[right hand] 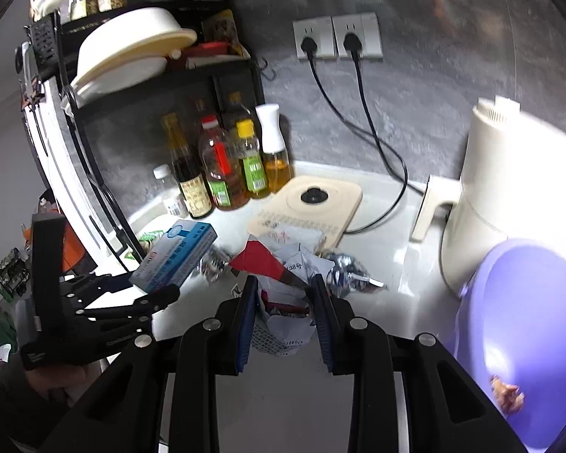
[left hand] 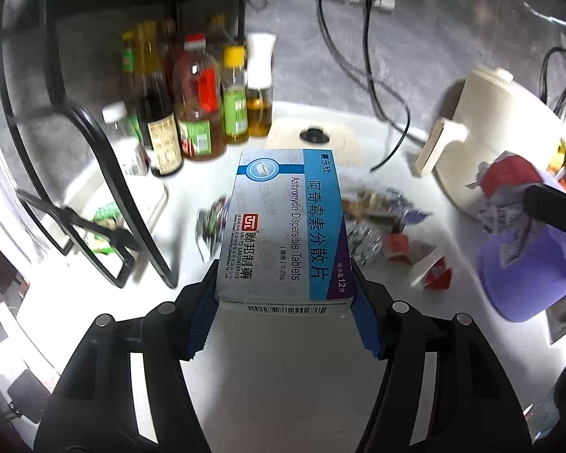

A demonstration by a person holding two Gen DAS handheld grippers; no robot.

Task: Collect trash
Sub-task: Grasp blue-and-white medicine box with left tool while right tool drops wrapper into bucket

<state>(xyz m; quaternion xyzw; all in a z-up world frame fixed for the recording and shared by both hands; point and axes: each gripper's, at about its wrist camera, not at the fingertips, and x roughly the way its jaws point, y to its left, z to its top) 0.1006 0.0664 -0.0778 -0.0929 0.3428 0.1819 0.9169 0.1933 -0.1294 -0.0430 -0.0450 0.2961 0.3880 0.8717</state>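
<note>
Currently a blue-and-white tablet box (left hand: 283, 226) is being clamped across its width at the near end by the left gripper (left hand: 284, 302), the blue pads (left hand: 203, 317) pressing on both long sides while most of the box is being carried out ahead of them, clear of the white countertop (left hand: 283, 358). A crumpled wad of red and white paper (right hand: 283, 283) is being pinched between the narrowly spaced fingers of the right gripper (right hand: 284, 302), loose ends spilling out above and below. More litter, foil wrappers (right hand: 345, 268) among it, is being left on the counter between the two tools, in front of a beige kettle base (right hand: 313, 204) and a row of oil and sauce bottles (right hand: 226, 166). A lilac waste bin (right hand: 524, 324) is waiting at the right, beside a cream appliance (right hand: 509, 188). Judged from here, the box could be levered out of the short grip by its overhanging length during a swing toward the bin, and paper scraps could be shed from the loose wad.
</note>
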